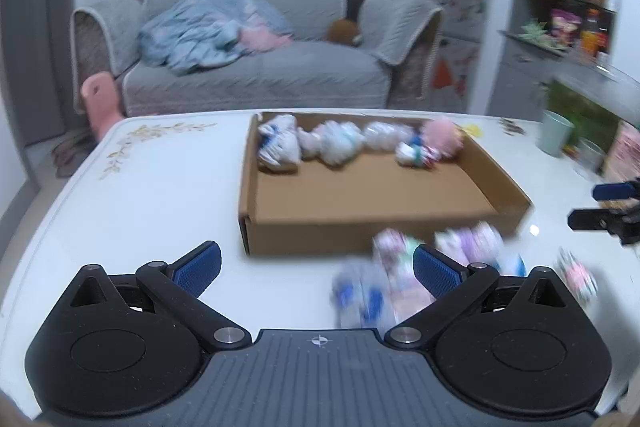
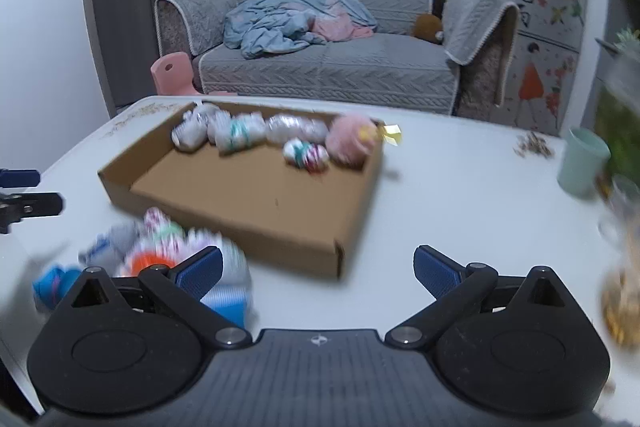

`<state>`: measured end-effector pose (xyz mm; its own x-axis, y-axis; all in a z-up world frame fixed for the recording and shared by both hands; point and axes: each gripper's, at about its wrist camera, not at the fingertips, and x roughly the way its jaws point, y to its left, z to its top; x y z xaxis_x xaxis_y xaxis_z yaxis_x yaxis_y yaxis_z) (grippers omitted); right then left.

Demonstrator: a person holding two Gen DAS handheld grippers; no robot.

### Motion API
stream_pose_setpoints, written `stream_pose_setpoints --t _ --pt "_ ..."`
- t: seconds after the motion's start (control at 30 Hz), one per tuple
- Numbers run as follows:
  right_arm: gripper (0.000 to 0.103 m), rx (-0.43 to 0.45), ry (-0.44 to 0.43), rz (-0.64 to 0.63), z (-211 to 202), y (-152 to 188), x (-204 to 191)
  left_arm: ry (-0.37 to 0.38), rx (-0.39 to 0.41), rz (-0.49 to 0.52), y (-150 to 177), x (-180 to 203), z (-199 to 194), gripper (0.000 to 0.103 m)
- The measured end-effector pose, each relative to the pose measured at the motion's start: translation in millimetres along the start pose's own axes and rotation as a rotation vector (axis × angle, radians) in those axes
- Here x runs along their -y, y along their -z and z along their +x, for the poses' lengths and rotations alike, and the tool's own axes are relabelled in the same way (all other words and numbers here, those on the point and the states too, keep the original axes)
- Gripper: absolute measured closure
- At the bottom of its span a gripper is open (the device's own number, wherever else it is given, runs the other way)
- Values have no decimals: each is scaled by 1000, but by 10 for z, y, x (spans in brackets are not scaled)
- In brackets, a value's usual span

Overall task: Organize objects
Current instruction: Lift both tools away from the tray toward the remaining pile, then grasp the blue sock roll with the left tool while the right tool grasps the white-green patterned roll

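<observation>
A shallow cardboard box (image 1: 360,223) (image 2: 248,215) lies on the white table. Along its far wall sits a row of several small wrapped bundles (image 1: 332,143) (image 2: 240,131), with a pink fluffy one (image 1: 442,137) (image 2: 352,141) at the right end. A blurred heap of loose bundles (image 1: 400,267) (image 2: 160,251) lies on the table in front of the box. My left gripper (image 1: 318,267) is open over bare table, the heap by its right finger. My right gripper (image 2: 318,269) is open, the heap beside its left finger. Each gripper's tips (image 1: 612,205) (image 2: 24,195) show in the other's view.
A pale green cup (image 1: 556,133) (image 2: 582,163) stands at the table's right, with glass jars (image 2: 620,267) and clutter beyond it. A grey sofa (image 1: 256,67) with a blue blanket, a pink stool (image 2: 174,73) and a decorated fridge (image 2: 536,11) stand behind the table.
</observation>
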<state>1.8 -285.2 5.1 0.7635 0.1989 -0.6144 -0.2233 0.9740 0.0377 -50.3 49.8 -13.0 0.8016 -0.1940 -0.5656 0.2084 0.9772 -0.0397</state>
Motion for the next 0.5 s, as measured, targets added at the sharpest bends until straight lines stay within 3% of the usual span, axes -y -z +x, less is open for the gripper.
stream_pose_setpoints --t 0.13,0.23,0.5 --pt "1 12 26 13 -60 367 60 1 30 38 356 -14 -111 1" --pt "2 16 50 -14 -30 551 62 23 7 33 511 -39 -94 1" --pt "4 15 76 -14 62 669 72 52 1 25 639 -70 -7 0"
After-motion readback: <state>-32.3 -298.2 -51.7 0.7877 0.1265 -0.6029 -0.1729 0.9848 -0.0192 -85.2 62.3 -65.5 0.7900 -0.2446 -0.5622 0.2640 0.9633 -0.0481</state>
